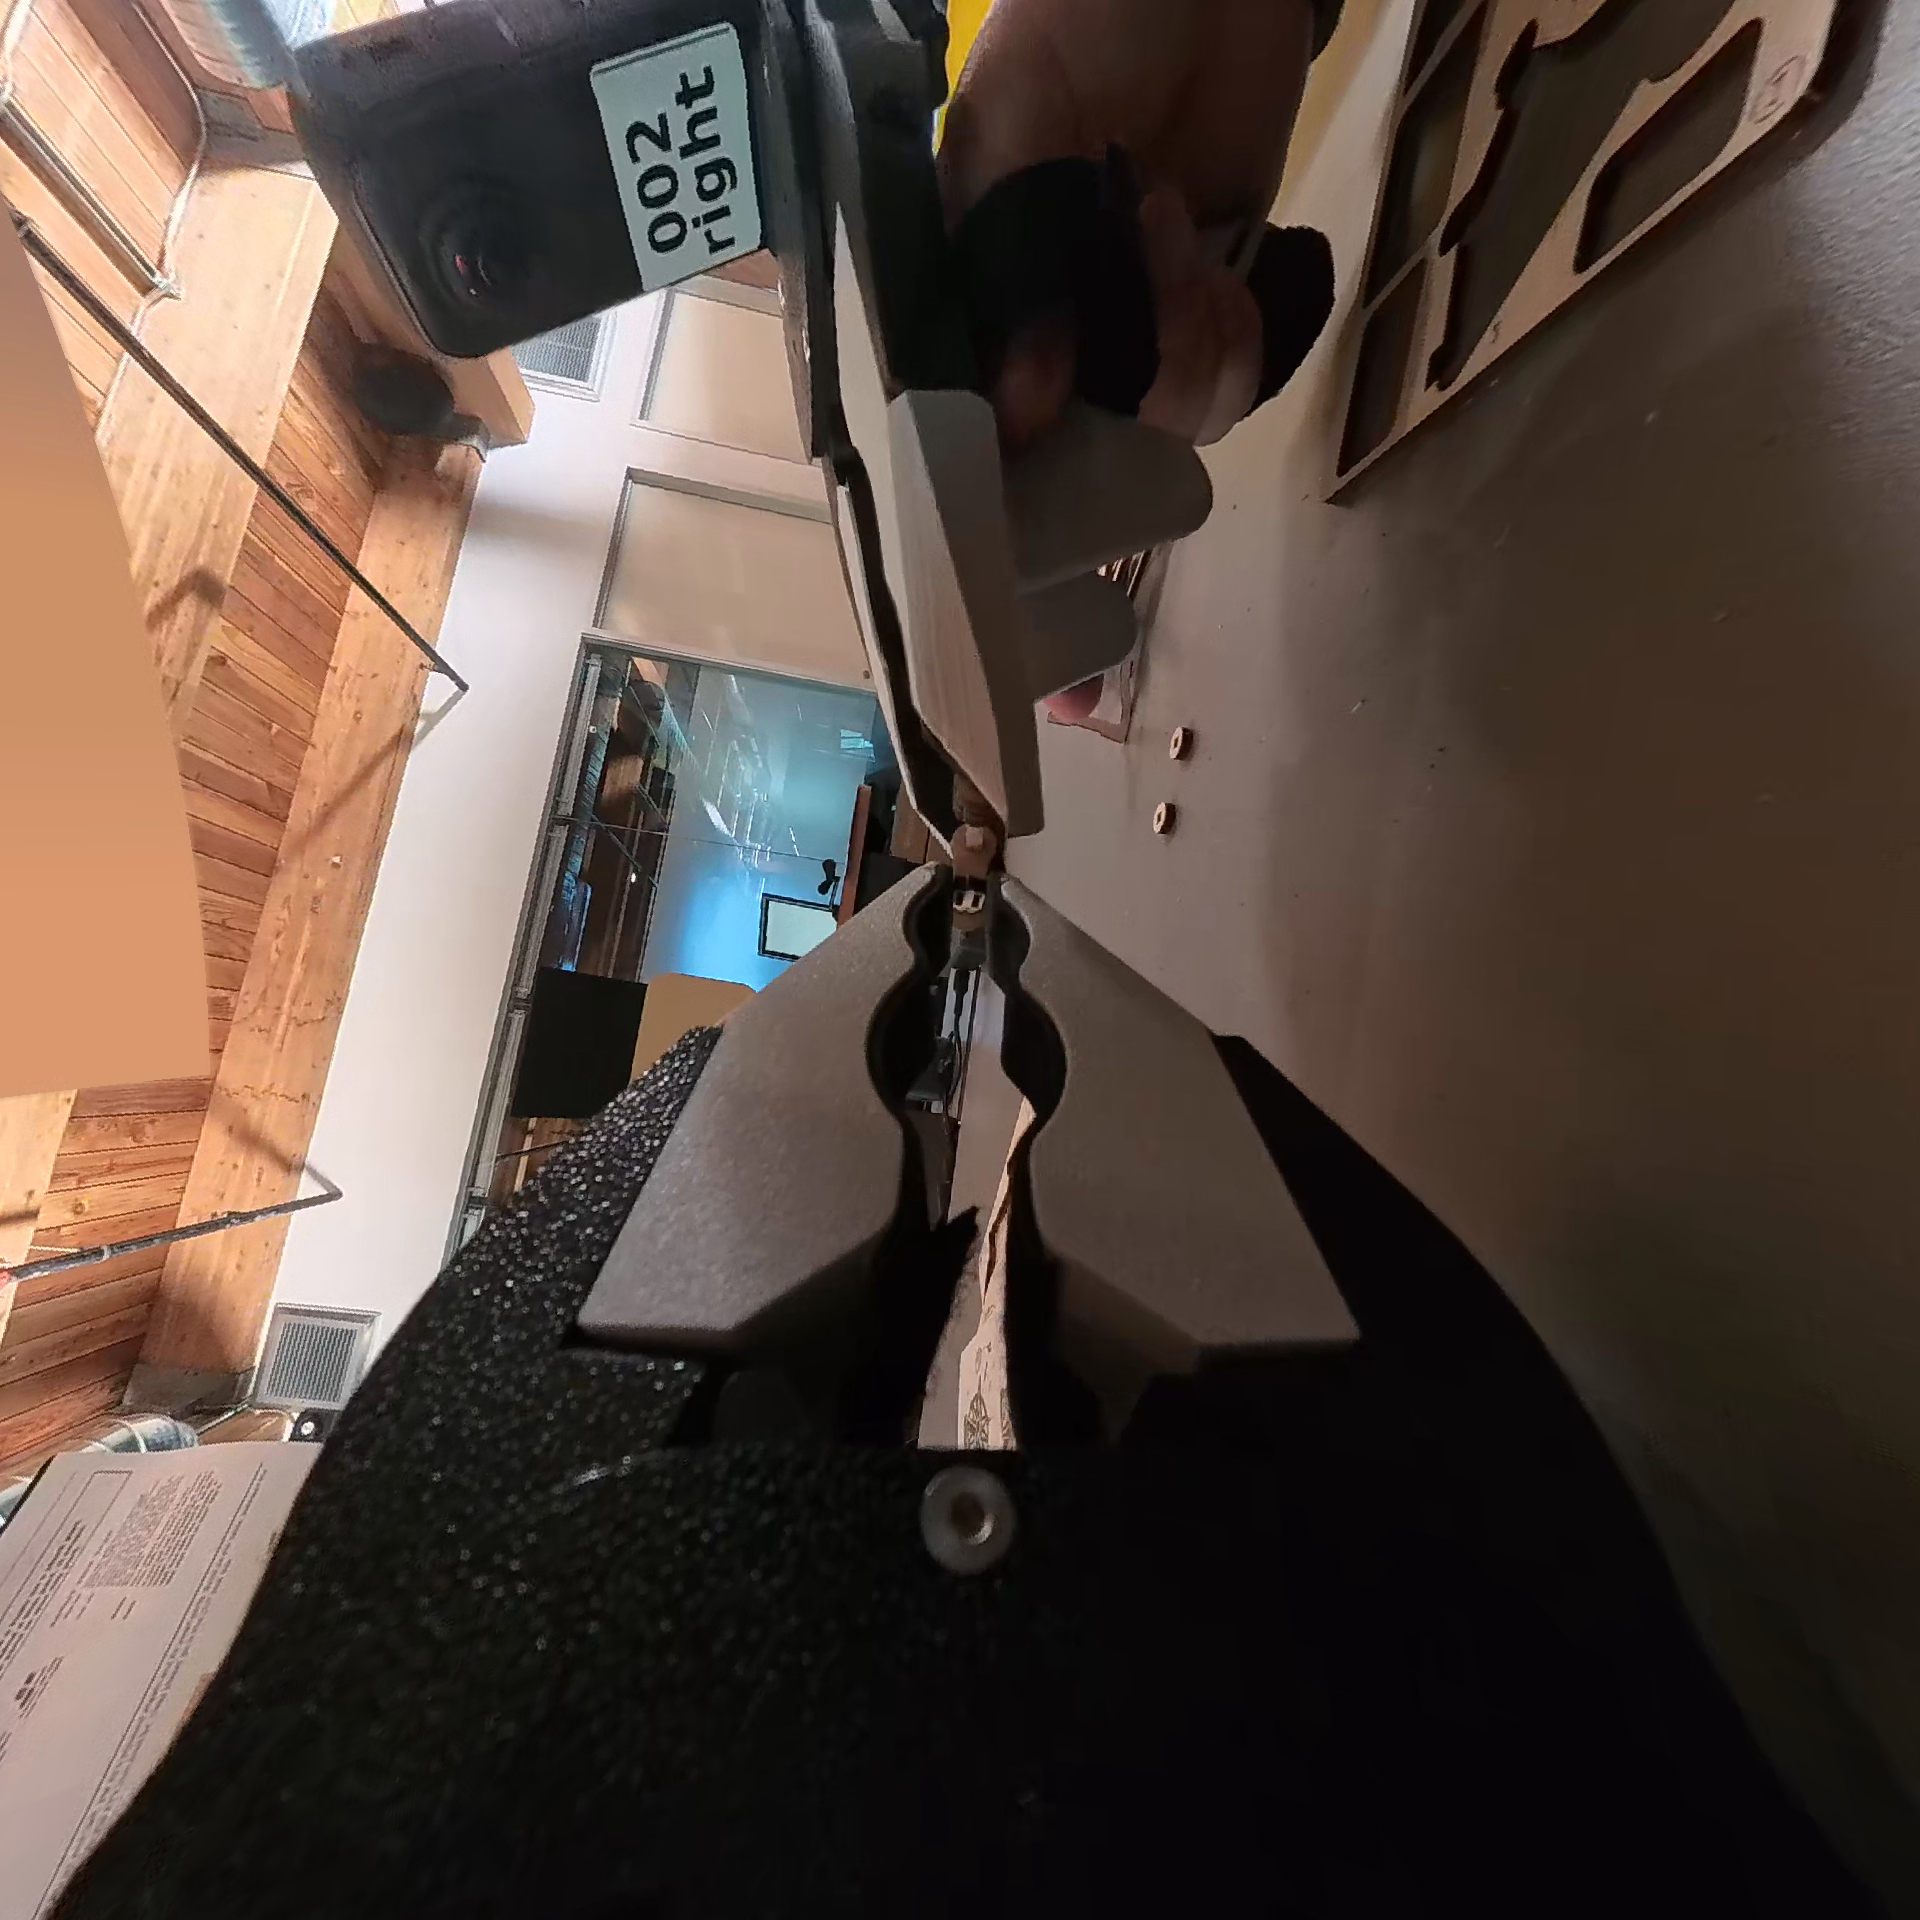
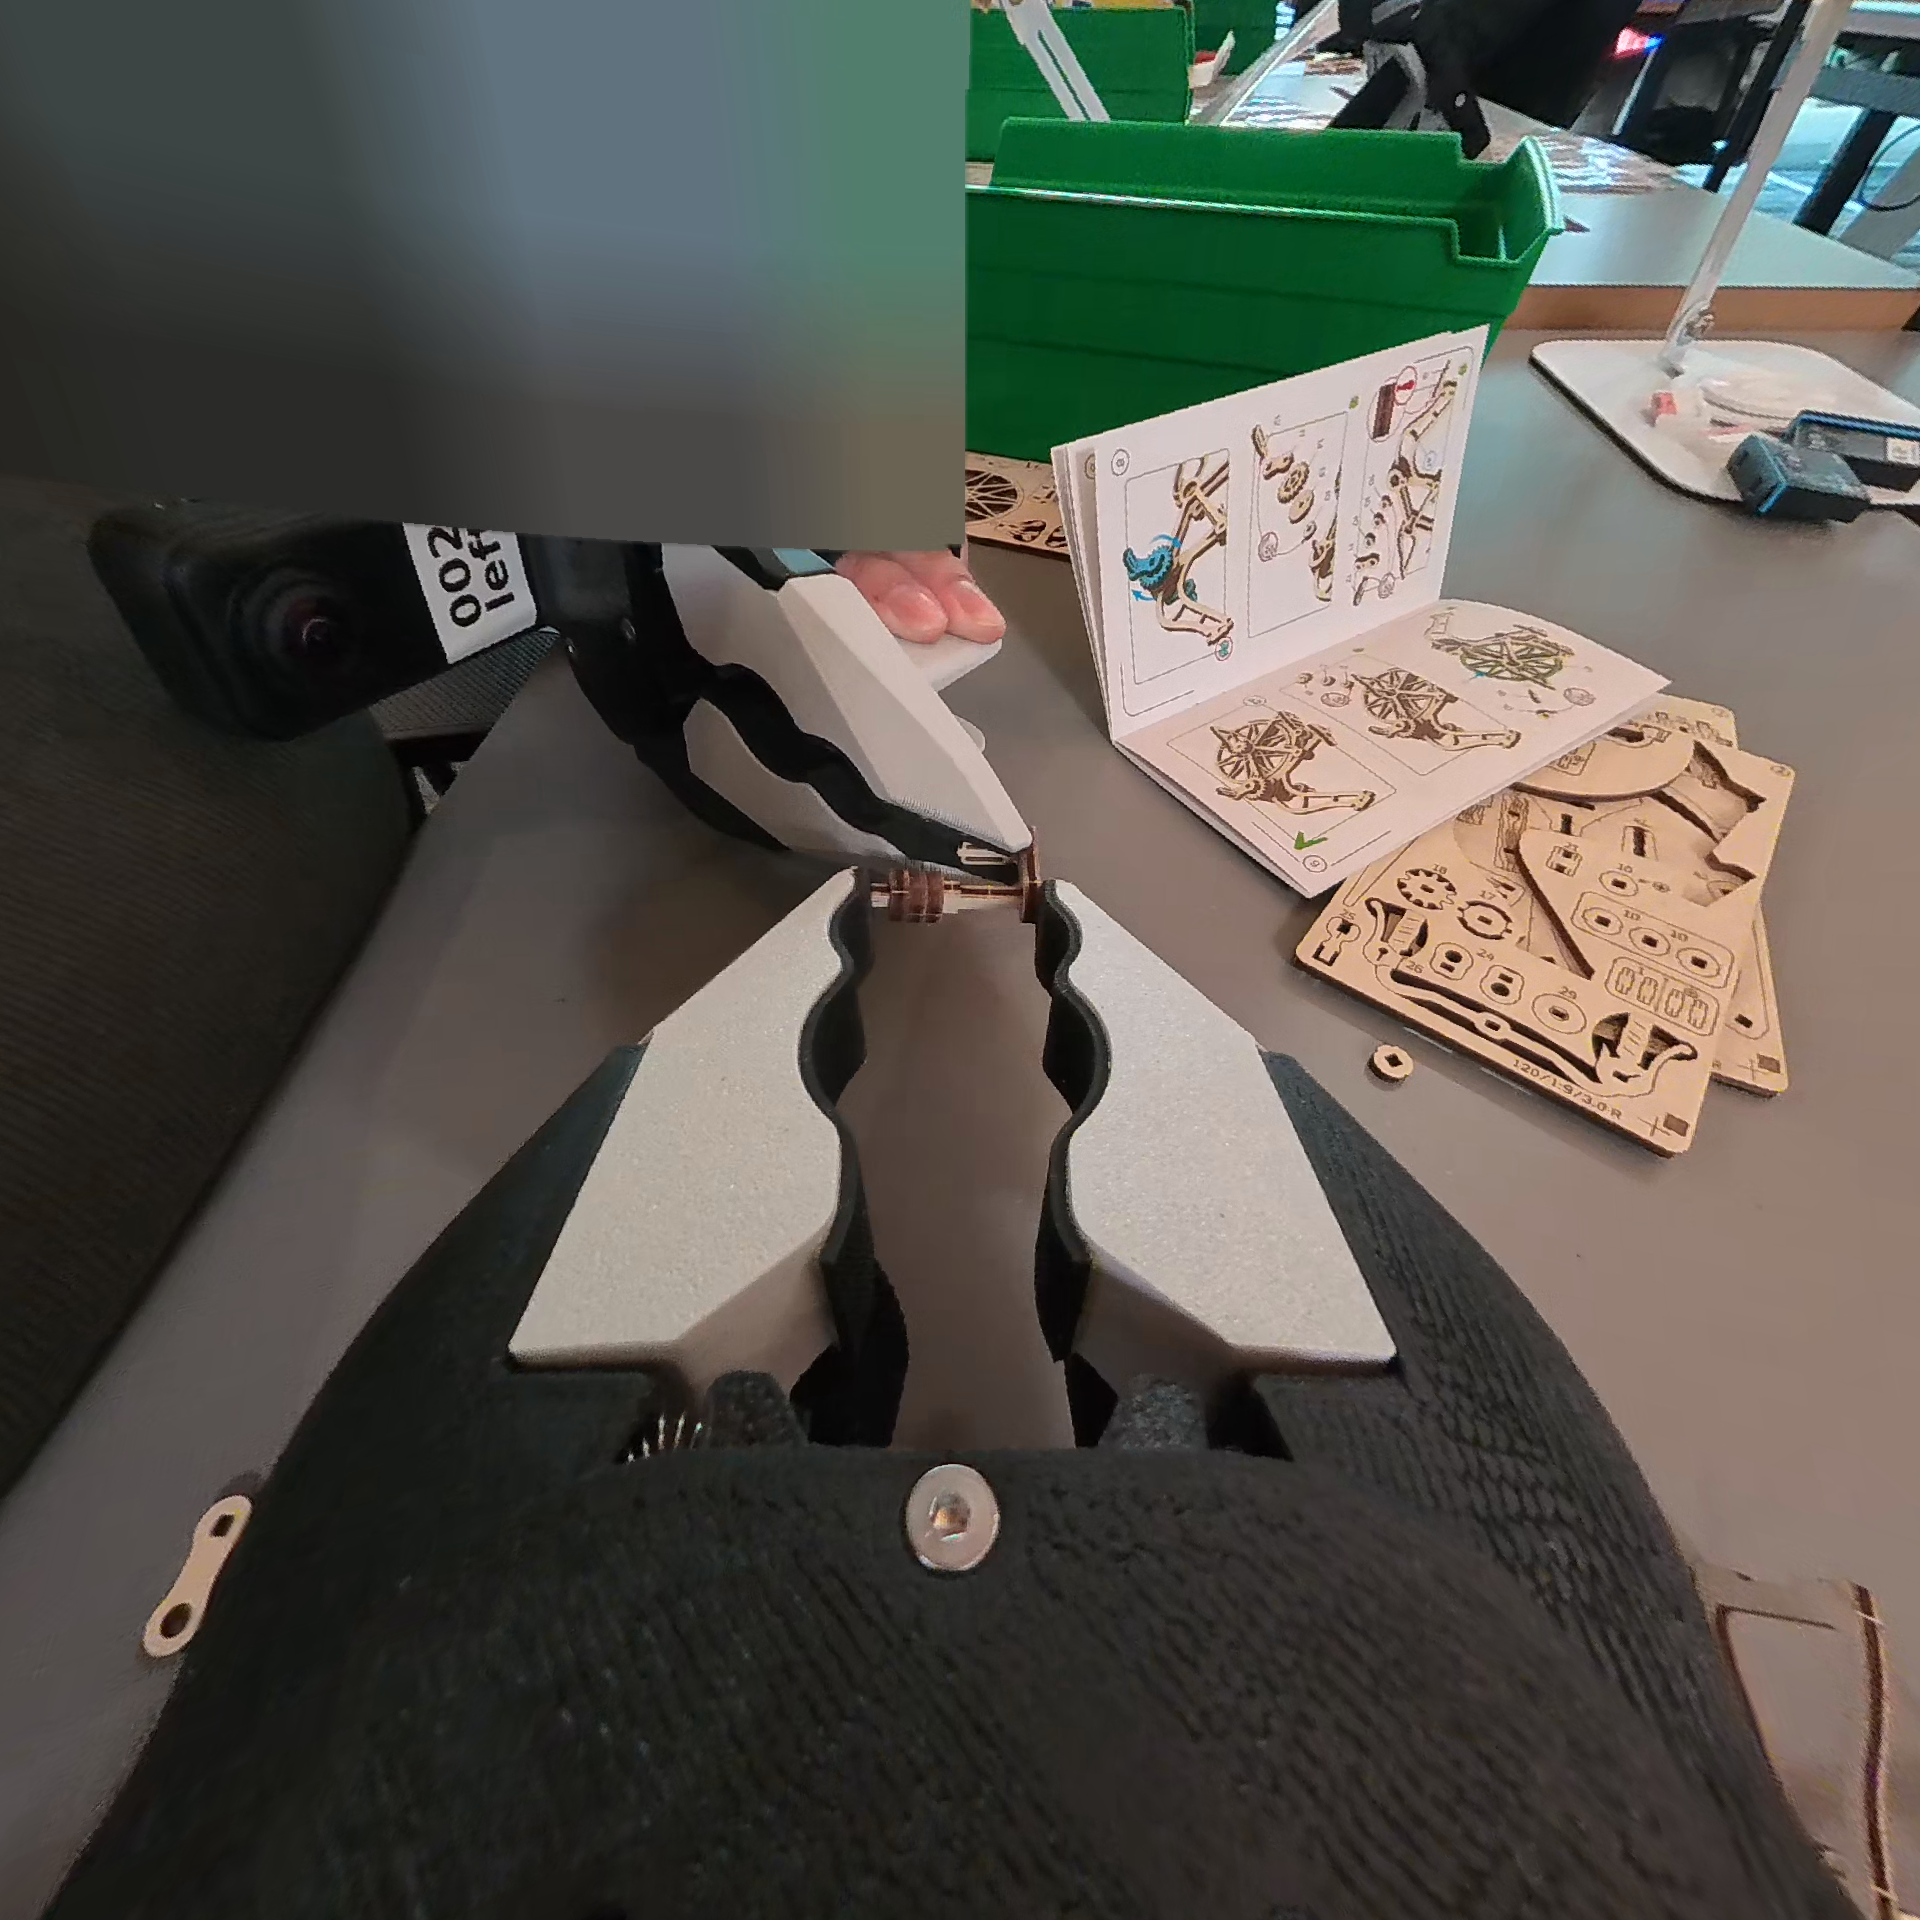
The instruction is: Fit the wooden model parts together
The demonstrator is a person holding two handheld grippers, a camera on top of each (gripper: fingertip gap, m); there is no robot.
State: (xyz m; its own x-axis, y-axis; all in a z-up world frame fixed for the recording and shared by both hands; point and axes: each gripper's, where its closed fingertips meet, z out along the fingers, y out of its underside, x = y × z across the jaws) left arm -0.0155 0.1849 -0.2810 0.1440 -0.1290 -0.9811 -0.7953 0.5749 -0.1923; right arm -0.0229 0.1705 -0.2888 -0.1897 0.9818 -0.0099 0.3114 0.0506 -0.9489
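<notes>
My right gripper (image 2: 951, 902) is shut on a small wooden axle with several discs (image 2: 920, 896), held crosswise between its fingertips above the grey table (image 2: 1558, 1299). My left gripper (image 2: 1003, 847) comes in from the upper left, shut on a tiny wooden piece (image 2: 1029, 871) that touches the axle's right end. In the left wrist view my left gripper (image 1: 971, 883) pinches that piece (image 1: 968, 902), and the right gripper (image 1: 977, 821) meets it tip to tip from above.
An open instruction booklet (image 2: 1299, 644) and stacked wooden part sheets (image 2: 1538, 935) lie to the right, with a loose ring (image 2: 1389, 1062) nearby. Green bins (image 2: 1247, 281) stand behind. A link piece (image 2: 197, 1574) lies lower left. A cut-out sheet (image 1: 1558, 208) and two small rings (image 1: 1177, 743) show in the left wrist view. Both grippers' tips are close together, under 4 cm apart.
</notes>
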